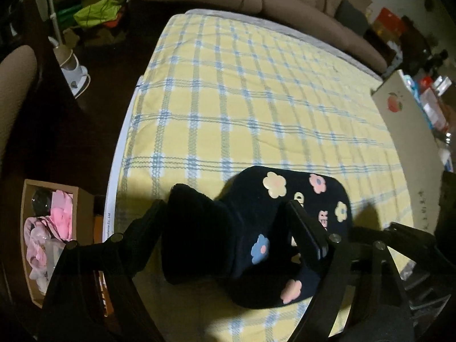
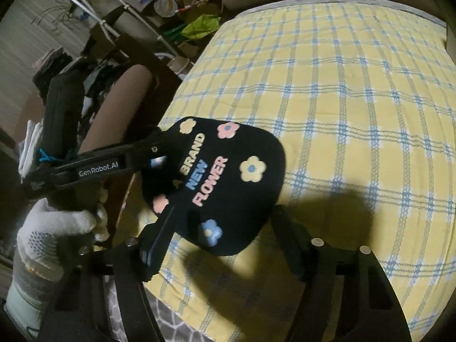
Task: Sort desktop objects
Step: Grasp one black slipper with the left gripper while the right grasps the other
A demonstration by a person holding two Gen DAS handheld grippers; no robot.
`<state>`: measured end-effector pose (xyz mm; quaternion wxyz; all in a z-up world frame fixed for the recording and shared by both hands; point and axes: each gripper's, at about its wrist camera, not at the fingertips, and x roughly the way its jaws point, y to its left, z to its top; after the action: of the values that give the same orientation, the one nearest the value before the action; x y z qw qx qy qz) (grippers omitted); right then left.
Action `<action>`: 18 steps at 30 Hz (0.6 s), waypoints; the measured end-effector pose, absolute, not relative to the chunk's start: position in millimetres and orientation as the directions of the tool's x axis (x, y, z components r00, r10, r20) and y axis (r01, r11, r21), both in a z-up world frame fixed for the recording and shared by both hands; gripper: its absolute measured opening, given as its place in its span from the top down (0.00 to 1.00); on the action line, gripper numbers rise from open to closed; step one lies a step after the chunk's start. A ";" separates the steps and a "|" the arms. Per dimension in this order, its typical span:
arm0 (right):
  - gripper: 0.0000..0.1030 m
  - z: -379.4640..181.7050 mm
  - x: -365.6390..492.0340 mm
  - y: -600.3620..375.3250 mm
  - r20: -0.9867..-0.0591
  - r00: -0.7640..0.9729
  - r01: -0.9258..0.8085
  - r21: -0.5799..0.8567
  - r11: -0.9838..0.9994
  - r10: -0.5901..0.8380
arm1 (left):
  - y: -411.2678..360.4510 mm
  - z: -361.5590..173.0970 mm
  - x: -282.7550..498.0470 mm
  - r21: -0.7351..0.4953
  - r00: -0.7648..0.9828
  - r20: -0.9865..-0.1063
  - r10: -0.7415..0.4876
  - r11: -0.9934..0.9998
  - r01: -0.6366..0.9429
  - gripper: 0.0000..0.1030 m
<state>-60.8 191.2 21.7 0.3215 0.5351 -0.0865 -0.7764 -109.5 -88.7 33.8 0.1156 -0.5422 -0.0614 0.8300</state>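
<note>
Cloth: black soft flower-print pouch [image 2: 225, 182], light, floppy, near tabletop [image 1: 256, 99] edge | my left tool [image 1: 228, 228] straddles its edge, right tool [image 2: 228, 236] too, neither pinching | grip seams.

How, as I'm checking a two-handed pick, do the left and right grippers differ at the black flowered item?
The left gripper meets the black flowered item at its left edge in the right wrist view; the right gripper at its near edge. The left gripper's finger crosses the lettering; the right gripper has one finger over the rim, the other on the checked cloth. Both straddle that item.
</note>
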 end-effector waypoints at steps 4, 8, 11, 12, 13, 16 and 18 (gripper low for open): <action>0.34 23.2 -61.4 193.0 -0.770 -0.214 0.403 0.490 -0.772 -0.601 | -84.2 46.9 -103.2 -0.193 -0.403 -0.882 0.243 -0.968 -0.161 0.20; 0.44 33.9 -58.6 190.5 -0.741 -0.203 0.424 0.523 -0.740 -0.640 | -79.6 62.0 -98.6 -0.248 -0.412 -0.856 0.312 -0.947 -0.204 0.20; 0.44 45.3 -53.4 184.4 -0.761 -0.217 0.467 0.469 -0.750 -0.611 | -75.5 64.5 -96.9 -0.257 -0.408 -0.853 0.326 -0.942 -0.215 0.20; 0.44 46.9 -53.6 183.9 -0.783 -0.229 0.466 0.434 -0.771 -0.579 | -74.2 63.9 -96.9 -0.253 -0.405 -0.856 0.323 -0.943 -0.217 0.20; 0.44 48.9 -53.7 186.1 -0.798 -0.244 0.458 0.405 -0.791 -0.550 | -73.1 62.7 -97.1 -0.251 -0.401 -0.858 0.321 -0.943 -0.218 0.20; 0.43 54.2 -58.1 207.6 -0.833 -0.317 0.397 0.319 -0.861 -0.454 | -71.9 60.1 -98.3 -0.244 -0.396 -0.863 0.315 -0.945 -0.220 0.20; 0.43 48.7 -65.7 223.8 -0.843 -0.315 0.358 0.320 -0.877 -0.436 | -72.1 60.2 -98.5 -0.253 -0.394 -0.861 0.321 -0.943 -0.216 0.20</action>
<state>-65.7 223.8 48.7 0.2450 0.5313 -0.0366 -0.8102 -98.5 -72.1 60.2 0.1610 -0.5263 -0.0498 0.8335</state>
